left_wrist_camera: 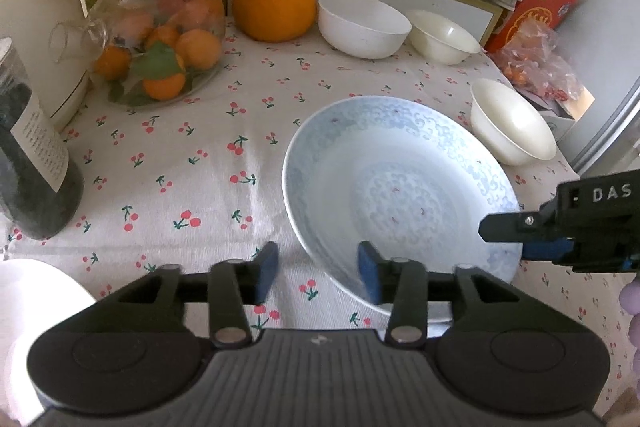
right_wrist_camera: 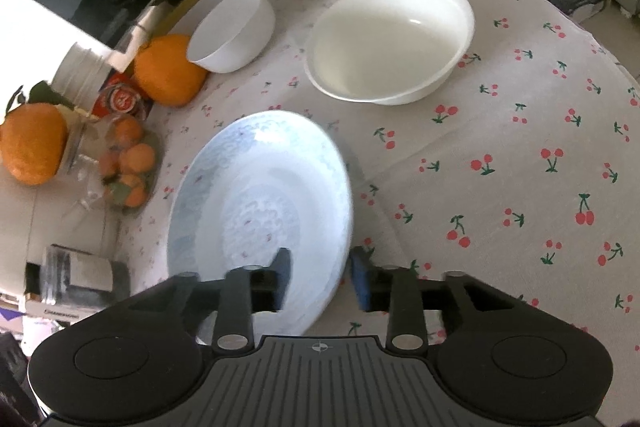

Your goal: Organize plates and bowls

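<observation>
Left wrist view shows the blue plate (left_wrist_camera: 400, 195) lying flat on the cherry tablecloth (left_wrist_camera: 180, 163), both the left gripper (left_wrist_camera: 318, 273) and right gripper (right_wrist_camera: 320, 277) part-open astride opposite rims without pinching, apparently letting go, bowls (left_wrist_camera: 362, 23) waiting behind.

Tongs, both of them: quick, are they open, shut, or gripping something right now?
Left tongs: open, straddling the near rim of the blue plate, not pinching it.
Right tongs: open, astride the plate's other edge, holding nothing.
</observation>
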The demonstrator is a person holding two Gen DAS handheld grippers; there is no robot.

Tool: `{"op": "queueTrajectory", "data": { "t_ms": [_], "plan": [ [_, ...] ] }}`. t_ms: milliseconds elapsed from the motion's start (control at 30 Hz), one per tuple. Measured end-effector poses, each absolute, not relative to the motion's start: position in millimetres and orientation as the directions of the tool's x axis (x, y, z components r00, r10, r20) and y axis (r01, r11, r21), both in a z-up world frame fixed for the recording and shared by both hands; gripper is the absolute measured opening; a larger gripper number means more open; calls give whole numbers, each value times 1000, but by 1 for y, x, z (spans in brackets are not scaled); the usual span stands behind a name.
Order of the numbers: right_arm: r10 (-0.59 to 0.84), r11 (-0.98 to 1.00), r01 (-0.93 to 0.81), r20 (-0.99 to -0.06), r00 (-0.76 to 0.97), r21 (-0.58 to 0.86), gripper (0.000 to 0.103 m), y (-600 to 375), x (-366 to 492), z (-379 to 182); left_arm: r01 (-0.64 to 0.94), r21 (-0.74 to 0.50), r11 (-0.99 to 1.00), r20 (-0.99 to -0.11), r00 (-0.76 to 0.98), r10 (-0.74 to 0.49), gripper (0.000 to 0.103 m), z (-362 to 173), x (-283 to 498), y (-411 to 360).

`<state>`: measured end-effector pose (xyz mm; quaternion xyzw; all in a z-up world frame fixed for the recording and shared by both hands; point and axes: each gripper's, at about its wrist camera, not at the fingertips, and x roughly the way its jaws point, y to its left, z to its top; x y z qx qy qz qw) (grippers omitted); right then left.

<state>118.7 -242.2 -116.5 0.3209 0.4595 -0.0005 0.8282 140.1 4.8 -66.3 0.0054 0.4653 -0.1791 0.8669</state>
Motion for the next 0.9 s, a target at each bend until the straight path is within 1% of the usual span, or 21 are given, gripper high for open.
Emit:
{"op": "queueTrajectory", "data": {
  "t_ms": [33,67,100,133,167,200,233,267,367,433,567,733,833,900],
  "plan": [
    [294,800,286,-760,579,527,49,-241,118,-114,314,-157,936,-807,506,-305,57,-65,139,6],
    [291,809,274,-760,581,520,55,-239,116,-112,312,-155,937,-803,512,-304,67,-63,137,7],
    [288,818,263,-759,584,512,57,-237,115,-109,312,-153,938,-800,517,-303,72,-62,136,7],
    [283,828,250,-759,586,502,63,-235,114,-107,314,-151,937,-798,521,-303,74,-60,135,8],
    [279,836,240,-759,588,493,68,-233,112,-105,316,-150,937,-796,524,-304,78,-58,134,8],
    [277,843,229,-758,591,487,69,-232,111,-103,316,-148,937,-795,526,-303,83,-57,132,9],
    [277,849,218,-756,593,481,70,-230,109,-101,315,-146,938,-792,531,-301,85,-56,131,10],
    [277,855,207,-756,593,476,73,-229,107,-99,315,-142,938,-791,534,-299,89,-54,129,11],
    [268,872,180,-752,602,454,82,-226,102,-92,312,-128,941,-784,549,-288,95,-50,124,14],
    [257,883,165,-748,612,439,85,-224,97,-88,308,-114,944,-775,567,-279,98,-46,120,16],
    [238,905,131,-736,634,405,90,-220,86,-80,310,-83,947,-771,583,-259,100,-40,113,21],
    [197,945,63,-710,676,322,92,-212,67,-68,310,-62,949,-764,597,-245,101,-32,99,27],
    [194,959,14,-695,692,282,95,-208,54,-61,314,-56,948,-766,595,-243,101,-29,88,31],
    [199,963,-9,-689,697,269,96,-207,46,-58,314,-55,948,-770,590,-241,101,-27,79,34]
  ]
}}
